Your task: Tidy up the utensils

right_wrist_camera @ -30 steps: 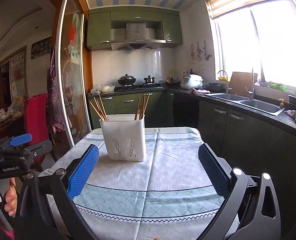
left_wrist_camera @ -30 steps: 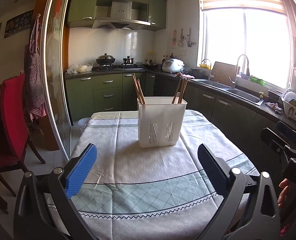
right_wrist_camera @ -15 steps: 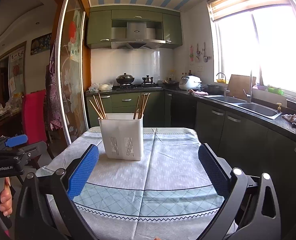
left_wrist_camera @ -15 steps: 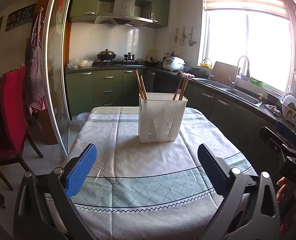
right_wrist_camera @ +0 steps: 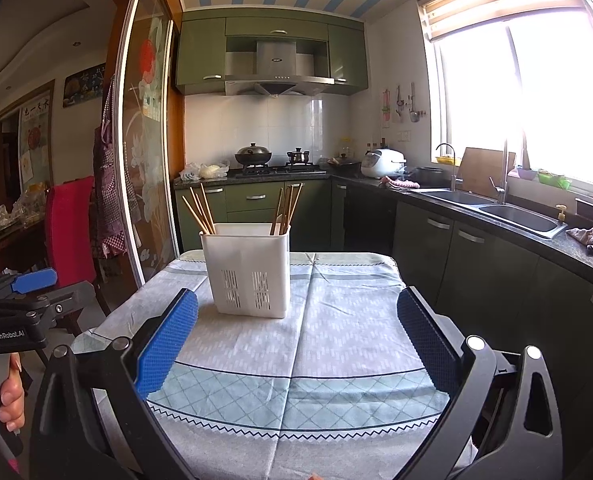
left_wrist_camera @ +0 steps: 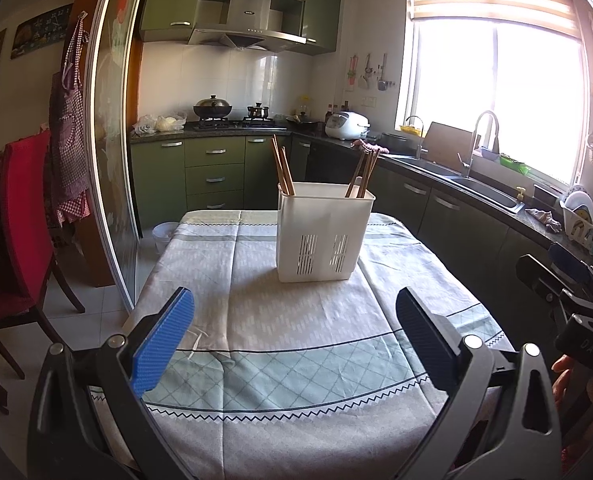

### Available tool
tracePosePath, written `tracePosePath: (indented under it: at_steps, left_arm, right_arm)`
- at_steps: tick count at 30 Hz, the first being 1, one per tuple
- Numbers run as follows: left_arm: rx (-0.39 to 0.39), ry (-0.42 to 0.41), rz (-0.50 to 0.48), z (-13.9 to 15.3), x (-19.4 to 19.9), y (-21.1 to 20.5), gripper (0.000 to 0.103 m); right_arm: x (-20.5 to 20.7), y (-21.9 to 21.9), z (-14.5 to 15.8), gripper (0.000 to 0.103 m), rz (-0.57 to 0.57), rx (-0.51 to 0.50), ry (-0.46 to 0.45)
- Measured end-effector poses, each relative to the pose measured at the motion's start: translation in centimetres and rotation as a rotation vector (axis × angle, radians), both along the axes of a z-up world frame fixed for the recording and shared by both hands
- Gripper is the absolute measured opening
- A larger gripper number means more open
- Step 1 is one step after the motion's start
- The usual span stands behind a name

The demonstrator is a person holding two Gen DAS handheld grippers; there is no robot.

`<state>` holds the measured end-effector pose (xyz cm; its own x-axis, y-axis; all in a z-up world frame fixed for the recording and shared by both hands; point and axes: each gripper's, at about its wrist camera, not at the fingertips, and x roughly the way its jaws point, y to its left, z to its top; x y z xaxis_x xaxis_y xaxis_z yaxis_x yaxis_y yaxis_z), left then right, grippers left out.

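the left gripper (left_wrist_camera: pixel 294 324) fills the bottom of its view with both blue pads spread wide and nothing between them; the right gripper (right_wrist_camera: pixel 296 326) sits the same way, released and empty. both point at the white utensil holder (left_wrist_camera: pixel 321 232), which stands upright at the centre of the frame on the far half of the tablecloth (left_wrist_camera: pixel 288 344). 2 clusters of wooden chopsticks (left_wrist_camera: pixel 282 170) lean outward in it, 1 at the left corner and 1 at the right (left_wrist_camera: pixel 363 174), apparently in separate compartments so the sets stay apart. no loose utensil shows on the cloth, so the sorting looks close to done. the wide jaws suggest readiness for another pick, or simply hands at rest.
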<state>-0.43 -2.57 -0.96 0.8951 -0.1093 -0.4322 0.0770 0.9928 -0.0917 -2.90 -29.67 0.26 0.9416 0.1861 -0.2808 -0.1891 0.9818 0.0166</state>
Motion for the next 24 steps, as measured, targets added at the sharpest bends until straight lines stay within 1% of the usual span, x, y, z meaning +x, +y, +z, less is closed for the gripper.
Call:
tracePosePath:
  at_steps: [24]
  left_arm:
    - [-0.001,0.001,0.001,-0.09,-0.19,-0.07,0.096]
  right_arm:
    - [0.11,0.27,-0.20,0.098,0.014,0.000,0.009]
